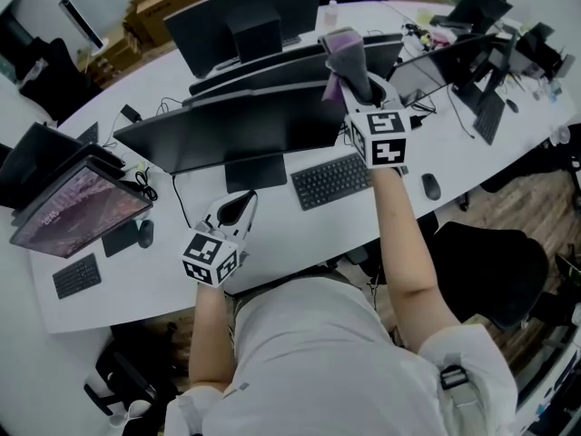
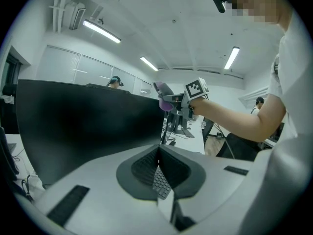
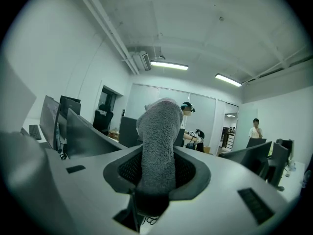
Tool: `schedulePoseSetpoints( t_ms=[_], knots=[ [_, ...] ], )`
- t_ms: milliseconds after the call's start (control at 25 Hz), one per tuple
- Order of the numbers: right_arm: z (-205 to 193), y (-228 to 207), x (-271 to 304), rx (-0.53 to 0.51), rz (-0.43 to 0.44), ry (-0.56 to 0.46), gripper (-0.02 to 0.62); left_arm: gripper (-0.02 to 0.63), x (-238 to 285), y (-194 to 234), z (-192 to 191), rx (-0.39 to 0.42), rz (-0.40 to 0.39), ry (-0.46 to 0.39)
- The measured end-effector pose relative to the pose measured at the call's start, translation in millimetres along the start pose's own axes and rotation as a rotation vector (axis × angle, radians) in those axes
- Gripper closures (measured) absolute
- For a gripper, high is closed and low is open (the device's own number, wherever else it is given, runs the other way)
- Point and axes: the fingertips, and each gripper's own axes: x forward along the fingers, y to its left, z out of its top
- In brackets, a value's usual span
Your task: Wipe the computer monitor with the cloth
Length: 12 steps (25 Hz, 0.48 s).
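Note:
A wide dark monitor stands in front of me on the white desk, its screen off. My right gripper is raised above the monitor's top right corner, shut on a grey and purple cloth that sticks up past the jaws. In the right gripper view the cloth stands upright between the pads. Whether it touches the monitor I cannot tell. My left gripper hangs low over the desk by the monitor stand, shut and holding nothing. The left gripper view shows the black screen and the cloth at its right edge.
A black keyboard and a mouse lie right of the stand. More monitors stand behind, and a lit tilted screen with a small keyboard sits at the left. A black chair is at my right. Cables cross the desk.

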Motion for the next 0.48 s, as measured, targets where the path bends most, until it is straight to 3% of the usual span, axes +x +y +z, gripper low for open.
schedulePoseSetpoints(
  t_ms=[280,480],
  knots=[
    [-14,-26,-10,0.064,-0.014,-0.001,0.465,0.607,20,-8,2,0.005,-0.026,0.007],
    [-39,-33,-11,0.058,-0.014,0.061,0.466,0.607,31,-13,0,0.003,-0.039,0.019]
  ],
)
